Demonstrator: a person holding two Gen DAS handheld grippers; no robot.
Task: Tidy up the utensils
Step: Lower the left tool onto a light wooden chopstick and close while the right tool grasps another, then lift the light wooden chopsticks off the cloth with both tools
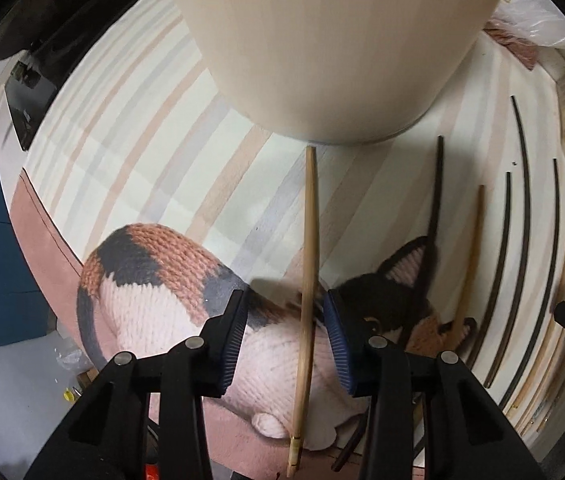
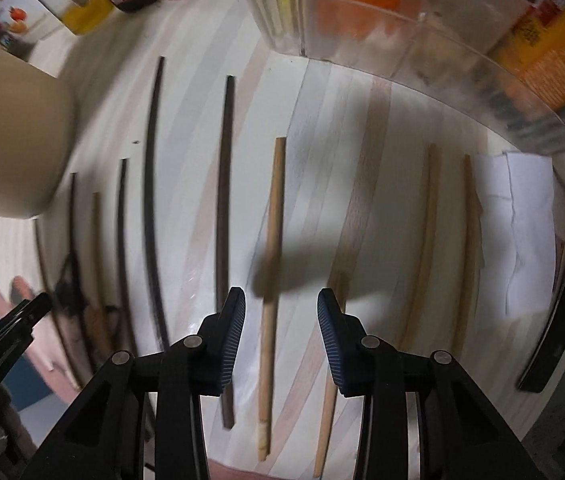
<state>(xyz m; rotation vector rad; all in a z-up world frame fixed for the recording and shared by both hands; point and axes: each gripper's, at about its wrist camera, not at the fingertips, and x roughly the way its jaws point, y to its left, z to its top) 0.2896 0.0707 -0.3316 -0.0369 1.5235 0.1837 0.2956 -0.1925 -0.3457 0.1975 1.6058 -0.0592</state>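
Several chopsticks lie in a row on a striped tablecloth. In the left wrist view my left gripper [image 1: 286,340] is open, its jaws on either side of a light wooden chopstick [image 1: 308,280] that points at a cream cylindrical holder [image 1: 334,48]. A black chopstick [image 1: 434,216] and another wooden chopstick [image 1: 470,256] lie to its right. In the right wrist view my right gripper [image 2: 281,336] is open above a light wooden chopstick [image 2: 272,264], with a dark chopstick [image 2: 225,208] to its left. The holder also shows in the right wrist view [image 2: 6,136].
A knitted cat-print mat [image 1: 154,292] lies under the left gripper. A clear plastic container [image 2: 422,40] and bottles and boxes stand at the back. A white paper [image 2: 522,232] and a dark phone [image 2: 558,320] lie at the right. The table edge is at the left.
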